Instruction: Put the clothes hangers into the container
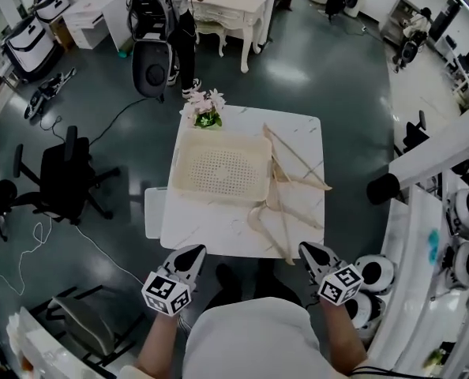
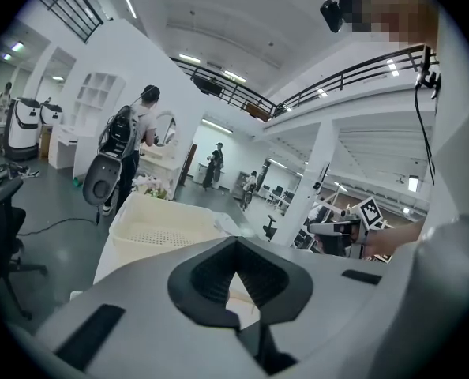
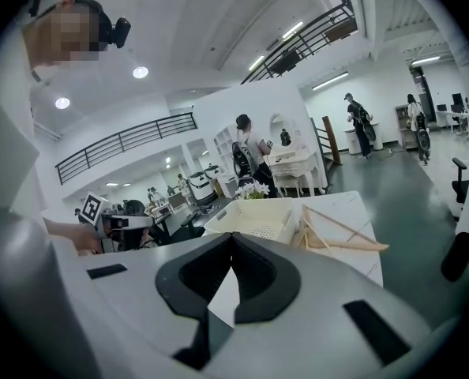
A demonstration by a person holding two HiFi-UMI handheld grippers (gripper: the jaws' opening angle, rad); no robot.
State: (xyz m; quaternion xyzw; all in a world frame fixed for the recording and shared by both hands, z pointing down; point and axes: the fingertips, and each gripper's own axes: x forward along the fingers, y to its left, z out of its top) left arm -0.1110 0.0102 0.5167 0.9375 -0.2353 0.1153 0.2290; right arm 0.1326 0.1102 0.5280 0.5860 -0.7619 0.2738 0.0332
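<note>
Plainly both are empty, jaws pressed together: the right hand-held gripper (image 1: 307,249) and the left hand-held gripper (image 1: 192,253) hover at the near edge of the table (image 1: 211,231). The clothes hangers (image 1: 286,192) lie in a loose pile straight ahead of the right one (the nearer by far). Their long arms run mostly away from that edge, hard by the right wall of the container (image 1: 219,136). The right gripper view shows the pile side-on; the left gripper view shows the container, the hangers barely at all.

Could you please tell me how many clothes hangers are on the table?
3 hangers at least, overlapping in one pile on the table right of the basket: one farthest, one in the middle, one nearest the person. More may be hidden.
</note>
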